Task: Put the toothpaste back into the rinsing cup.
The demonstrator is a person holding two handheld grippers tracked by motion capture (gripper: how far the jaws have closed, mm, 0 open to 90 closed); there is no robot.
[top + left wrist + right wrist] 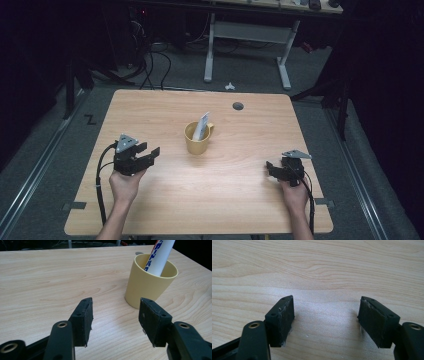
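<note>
Centre of the high view: yellow cup (197,138) upright on the desk (165,205), handle to the right, with a white tube (202,125) standing in it, leaning up and right past the rim. Same pair at upper right of the left gripper view: cup (147,285), tube (160,256) with blue and red print, top cut off by the frame edge.

Left gripper (150,154) at lower left of the high view, held in a hand (125,185), pointing right toward the cup but well apart from it. Jaws spread, nothing between them, bare desk below. In its own view the cup sits just beyond and right of the right-hand jaw, not yet lined up with the gap.

Right gripper (270,167) at lower right of the high view, pointing left, well apart from the cup. Jaws spread wide, nothing between them, resting low over bare wood in its own view.

Step in hand, as a judgement: approach not yet started in earnest, both grippers parked either side, left one aimed roughly at the cup. Tube already in the cup, so likely either a lift-out or a cup move.

Next move calls for: swinging the left gripper rightward so the gap centres on the target, closing in level, avoiding a knock on the cup wall that could tip cup and tube.
</note>
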